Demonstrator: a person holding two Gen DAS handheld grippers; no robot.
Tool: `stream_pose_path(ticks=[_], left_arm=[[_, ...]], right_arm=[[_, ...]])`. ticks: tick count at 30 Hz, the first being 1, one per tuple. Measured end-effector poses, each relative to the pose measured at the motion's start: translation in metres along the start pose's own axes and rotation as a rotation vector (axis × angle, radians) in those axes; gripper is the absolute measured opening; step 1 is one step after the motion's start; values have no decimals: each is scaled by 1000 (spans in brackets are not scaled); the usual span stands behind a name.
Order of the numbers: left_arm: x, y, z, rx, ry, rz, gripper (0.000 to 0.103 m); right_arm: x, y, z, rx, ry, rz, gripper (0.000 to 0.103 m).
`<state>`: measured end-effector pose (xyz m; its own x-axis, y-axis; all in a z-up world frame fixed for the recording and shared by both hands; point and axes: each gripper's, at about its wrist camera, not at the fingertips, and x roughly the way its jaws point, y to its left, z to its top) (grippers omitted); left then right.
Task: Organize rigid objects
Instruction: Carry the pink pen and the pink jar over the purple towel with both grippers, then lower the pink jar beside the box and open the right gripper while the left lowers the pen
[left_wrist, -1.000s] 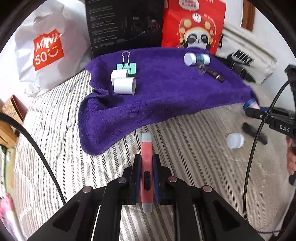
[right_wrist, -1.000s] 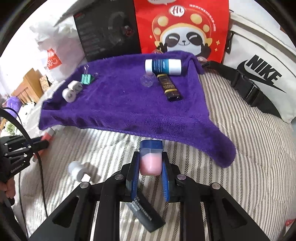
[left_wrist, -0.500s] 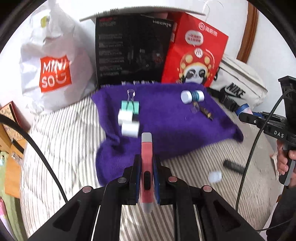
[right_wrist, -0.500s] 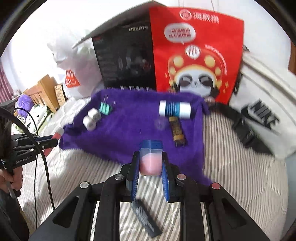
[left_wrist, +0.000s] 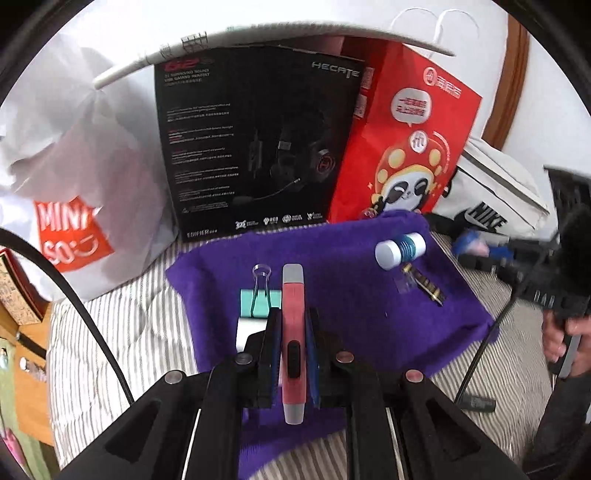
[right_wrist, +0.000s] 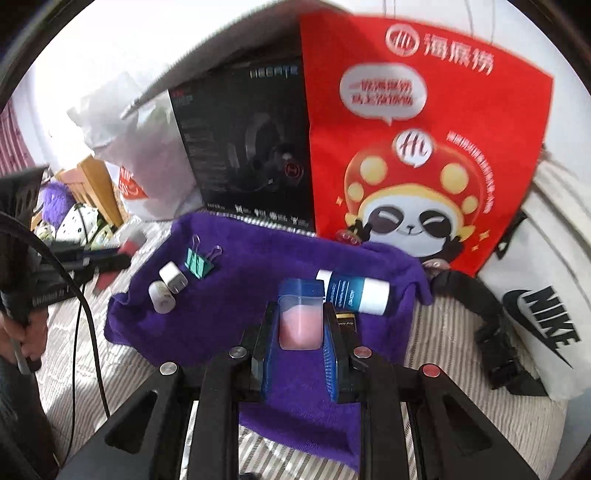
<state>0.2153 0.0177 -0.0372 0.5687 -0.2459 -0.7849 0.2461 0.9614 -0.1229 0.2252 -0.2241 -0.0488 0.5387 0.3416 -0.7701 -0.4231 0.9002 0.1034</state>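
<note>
While left tongs (left_wrist: 293, 332) pinch a red pen (left_wrist: 293, 317), right tongs (right_wrist: 300, 325) pinch a pink jar (right_wrist: 299, 319) above the purple towel (right_wrist: 240, 295).

We see the towel (right_wrist: 236, 295) spread on the bed (right_wrist: 461, 369), with the box (right_wrist: 251, 147) and two bags (right_wrist: 424, 147) standing behind it. On the towel, the binder clip (right_wrist: 199, 260), adapter (right_wrist: 173, 277) and roll (right_wrist: 161, 297) lie left; the bottle (right_wrist: 356, 291) lies right, a tube (left_wrist: 428, 286) just before it.

black tool (left_wrist: 293, 332) frame, blue finger pads (right_wrist: 267, 365), silver round screws (left_wrist: 174, 376), black cable (left_wrist: 92, 325) trailing.
</note>
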Motion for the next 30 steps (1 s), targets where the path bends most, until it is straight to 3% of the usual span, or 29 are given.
stream_pose_path(ticks=[20, 30], left_arm=[[44, 7, -2, -5, 78, -39, 12], [45, 6, -3, 1, 86, -48, 12]], right_arm=[[58, -13, -25, -61, 216, 7, 22], [77, -2, -29, -117, 245, -78, 22]])
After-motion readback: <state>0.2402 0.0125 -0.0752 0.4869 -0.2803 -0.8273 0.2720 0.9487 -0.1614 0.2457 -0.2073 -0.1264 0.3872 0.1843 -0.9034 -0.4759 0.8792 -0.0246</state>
